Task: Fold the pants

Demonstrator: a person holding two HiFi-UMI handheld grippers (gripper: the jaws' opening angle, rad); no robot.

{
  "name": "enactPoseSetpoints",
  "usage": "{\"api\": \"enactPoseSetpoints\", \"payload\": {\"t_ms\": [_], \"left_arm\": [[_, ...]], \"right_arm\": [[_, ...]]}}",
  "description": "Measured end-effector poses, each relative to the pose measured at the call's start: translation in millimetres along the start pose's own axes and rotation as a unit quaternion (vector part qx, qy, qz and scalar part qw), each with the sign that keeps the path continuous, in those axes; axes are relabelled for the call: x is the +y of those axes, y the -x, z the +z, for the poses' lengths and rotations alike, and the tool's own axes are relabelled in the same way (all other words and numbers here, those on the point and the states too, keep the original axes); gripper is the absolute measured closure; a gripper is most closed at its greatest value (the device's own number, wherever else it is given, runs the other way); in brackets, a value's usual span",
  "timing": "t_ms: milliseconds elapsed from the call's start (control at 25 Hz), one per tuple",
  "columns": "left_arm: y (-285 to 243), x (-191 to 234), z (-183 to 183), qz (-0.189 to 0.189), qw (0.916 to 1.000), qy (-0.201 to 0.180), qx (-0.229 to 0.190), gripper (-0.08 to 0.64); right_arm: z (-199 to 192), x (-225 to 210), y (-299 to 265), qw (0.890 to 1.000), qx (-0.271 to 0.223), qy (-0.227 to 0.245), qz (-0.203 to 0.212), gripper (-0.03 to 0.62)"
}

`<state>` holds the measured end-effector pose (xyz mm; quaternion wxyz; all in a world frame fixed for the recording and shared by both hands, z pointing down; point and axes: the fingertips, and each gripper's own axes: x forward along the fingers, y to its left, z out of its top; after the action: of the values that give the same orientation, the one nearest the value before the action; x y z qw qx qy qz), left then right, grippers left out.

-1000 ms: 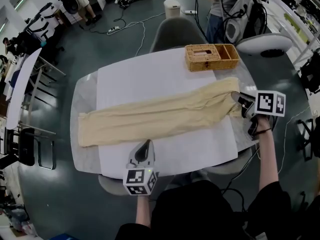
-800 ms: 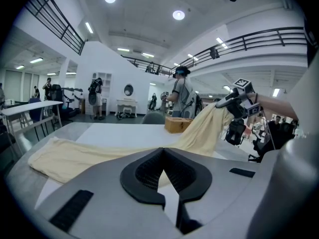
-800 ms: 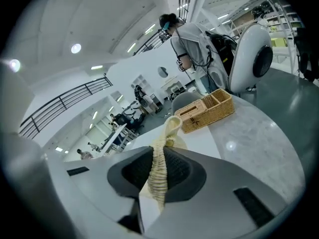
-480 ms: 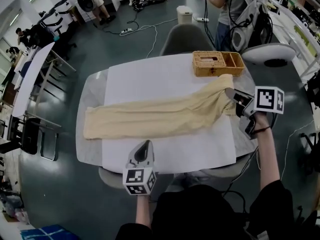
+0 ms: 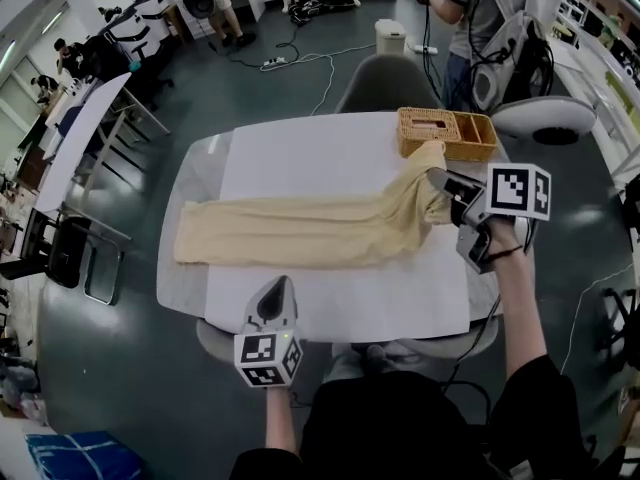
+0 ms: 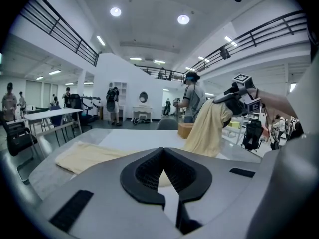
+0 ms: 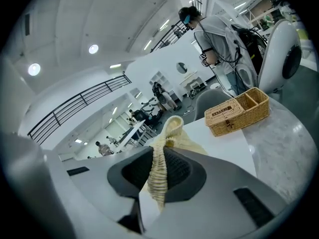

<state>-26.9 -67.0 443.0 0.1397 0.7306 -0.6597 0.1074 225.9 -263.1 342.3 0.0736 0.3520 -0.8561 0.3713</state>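
Cream pants [image 5: 300,233] lie lengthwise across a white sheet [image 5: 320,158] on the table, leg ends to the left. My right gripper [image 5: 440,183] is shut on the waist end and holds it lifted above the table's right side, so the cloth hangs from the jaws. In the right gripper view the ribbed waistband [image 7: 158,171] is pinched between the pads of that gripper [image 7: 159,151]. My left gripper [image 5: 279,286] hovers at the table's near edge, shut and with nothing in it, a little short of the pants. In the left gripper view its tips [image 6: 163,151] meet, with the pants [image 6: 84,156] beyond.
A wicker basket [image 5: 445,133] sits at the table's far right corner, just behind the lifted waist. A grey chair [image 5: 385,78] stands at the far side, and a person with a backpack [image 5: 480,18] stands beyond it. The table's marble rim [image 5: 190,178] shows round the sheet.
My right gripper has raised the waist end off the table and carried it a little leftward, so the cloth now hangs. The left gripper has risen slightly near the front edge.
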Motion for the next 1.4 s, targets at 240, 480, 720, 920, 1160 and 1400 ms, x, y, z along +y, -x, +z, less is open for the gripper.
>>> {"api": "enactPoseSetpoints", "payload": {"t_ms": [240, 480, 720, 920, 1160, 1400], "left_arm": [[-4.5, 3.6, 1.5, 0.009, 0.9999, 0.005, -0.008, 0.546], [-6.8, 37.6, 3.7, 0.005, 0.9998, 0.013, -0.011, 0.546], [-17.0, 80.1, 8.3, -0.017, 0.9997, 0.017, -0.001, 0.546], [-20.3, 105.4, 23.2, -0.032, 0.9994, 0.014, -0.007, 0.546], [-13.4, 143.4, 19.8, -0.031, 0.9993, 0.02, -0.004, 0.546], [-2.7, 189.2, 13.1, -0.028, 0.9994, 0.022, 0.001, 0.546]], "right_arm": [[0.0, 17.2, -10.2, 0.999, 0.0, 0.006, 0.035, 0.534], [-6.2, 38.5, -34.7, 1.0, 0.004, 0.026, 0.013, 0.534], [-15.2, 62.0, -73.1, 0.999, 0.006, 0.039, -0.025, 0.534], [-15.7, 90.7, -92.4, 0.999, 0.004, 0.042, -0.03, 0.534], [-21.9, 128.0, -122.7, 0.999, 0.005, 0.049, -0.019, 0.534], [-36.1, 162.8, -162.4, 0.999, 0.009, 0.05, -0.014, 0.534]]}}
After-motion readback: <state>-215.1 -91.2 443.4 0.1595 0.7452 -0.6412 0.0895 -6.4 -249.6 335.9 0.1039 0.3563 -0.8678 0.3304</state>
